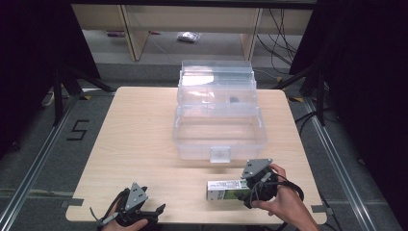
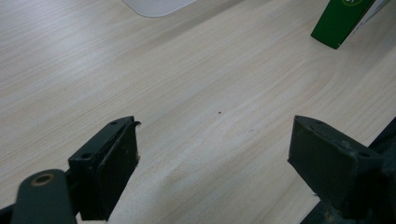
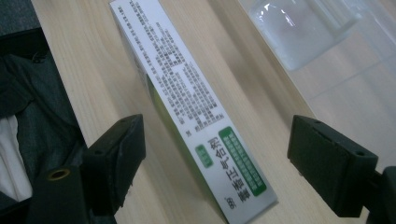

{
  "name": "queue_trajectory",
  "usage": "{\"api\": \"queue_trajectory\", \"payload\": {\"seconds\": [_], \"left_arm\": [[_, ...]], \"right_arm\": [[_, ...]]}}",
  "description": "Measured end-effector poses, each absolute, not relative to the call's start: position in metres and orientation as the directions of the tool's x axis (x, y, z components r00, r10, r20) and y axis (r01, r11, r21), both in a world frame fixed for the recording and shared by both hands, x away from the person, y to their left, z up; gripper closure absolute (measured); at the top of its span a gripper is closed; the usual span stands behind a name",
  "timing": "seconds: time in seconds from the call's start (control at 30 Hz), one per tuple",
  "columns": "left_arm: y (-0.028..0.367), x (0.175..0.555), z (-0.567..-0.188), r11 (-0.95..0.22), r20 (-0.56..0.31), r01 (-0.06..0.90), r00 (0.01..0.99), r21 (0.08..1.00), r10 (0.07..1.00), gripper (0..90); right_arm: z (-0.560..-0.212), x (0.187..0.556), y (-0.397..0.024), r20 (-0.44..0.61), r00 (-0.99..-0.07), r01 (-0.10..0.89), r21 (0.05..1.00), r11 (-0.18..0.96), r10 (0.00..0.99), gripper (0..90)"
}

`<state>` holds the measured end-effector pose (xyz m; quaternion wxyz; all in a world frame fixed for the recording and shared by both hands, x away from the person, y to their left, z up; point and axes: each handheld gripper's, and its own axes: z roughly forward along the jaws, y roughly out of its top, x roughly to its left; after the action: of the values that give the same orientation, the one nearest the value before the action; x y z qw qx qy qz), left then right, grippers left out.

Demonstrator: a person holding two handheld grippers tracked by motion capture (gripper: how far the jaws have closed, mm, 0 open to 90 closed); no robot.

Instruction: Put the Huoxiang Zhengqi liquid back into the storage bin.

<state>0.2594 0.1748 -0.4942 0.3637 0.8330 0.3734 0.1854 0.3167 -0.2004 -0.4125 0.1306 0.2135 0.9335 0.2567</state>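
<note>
The pale wooden table [image 1: 144,144] looks smooth, with thin grain lines running along it. The long white and green cardboard box [image 3: 187,102] has a slightly shiny printed face, and the big see-through plastic box [image 1: 219,130] is clear and glossy. The black gripper pads [image 2: 116,172] look matt and a bit rough

We were in a lab: black curtains [image 1: 29,53], floor rails [image 1: 33,168] (taped "5" [image 1: 78,130]), loose cables [image 1: 281,33].

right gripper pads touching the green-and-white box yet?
Apart. The right gripper view shows the box lying between the right gripper pads, with bare table visible on either side.
</note>
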Motion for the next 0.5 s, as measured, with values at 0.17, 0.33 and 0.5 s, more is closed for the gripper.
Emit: {"api": "queue_trajectory", "payload": {"seconds": [0.17,0.33,0.5], "left_arm": [[0.175,0.259,-0.494,-0.456,0.038,0.486,0.653,0.746,0.757,15.1],[0.175,0.259,-0.494,-0.455,0.037,0.487,0.652,0.746,0.758,15.2],[0.174,0.259,-0.494,-0.454,0.038,0.488,0.649,0.746,0.76,15.2]], "right_arm": [[-0.413,0.32,-0.192,-0.136,-0.883,0.324,0.515,0.794,0.448,20.3],[-0.413,0.322,-0.184,-0.129,-0.9,0.309,0.485,0.818,0.416,21.3],[-0.417,0.325,-0.176,-0.131,-0.912,0.295,0.449,0.844,0.389,23.6]]}}
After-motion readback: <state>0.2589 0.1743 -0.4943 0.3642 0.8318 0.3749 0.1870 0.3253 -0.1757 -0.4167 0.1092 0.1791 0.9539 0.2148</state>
